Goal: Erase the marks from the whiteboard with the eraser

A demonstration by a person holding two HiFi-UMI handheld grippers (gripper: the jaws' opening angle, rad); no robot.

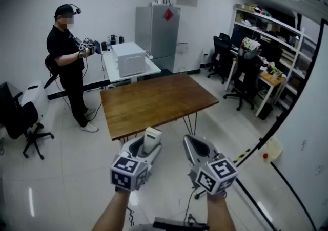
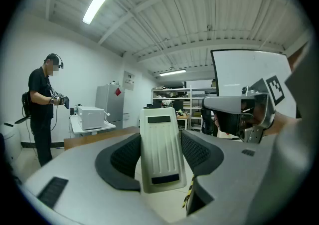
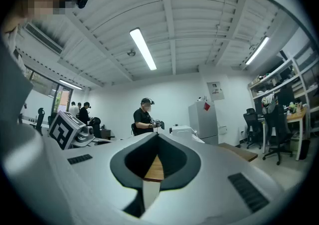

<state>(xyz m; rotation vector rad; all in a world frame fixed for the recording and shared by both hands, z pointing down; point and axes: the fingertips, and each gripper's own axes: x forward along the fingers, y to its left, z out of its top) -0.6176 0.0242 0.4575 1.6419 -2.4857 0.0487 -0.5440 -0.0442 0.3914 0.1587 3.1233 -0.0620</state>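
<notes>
In the head view both grippers are held low in front of me. My left gripper (image 1: 149, 145) is shut on a white eraser (image 1: 152, 140) that stands upright between its dark pads; the left gripper view shows the ribbed eraser (image 2: 159, 149) filling the gap of that gripper (image 2: 159, 139). To its right, my right gripper (image 1: 199, 145) is shut with nothing in it, its tips meeting (image 3: 155, 135). The whiteboard (image 1: 313, 117) stands close on my right with a dark frame. Its white face (image 2: 249, 69) also shows behind the right gripper. Only faint marks show on it.
A wooden table (image 1: 159, 102) stands just ahead of the grippers. A person (image 1: 69, 61) with grippers stands at the left by a white table (image 1: 130, 68) with a white box, near a fridge (image 1: 158, 33). Office chairs (image 1: 25, 122) and shelves (image 1: 266, 40) line the sides.
</notes>
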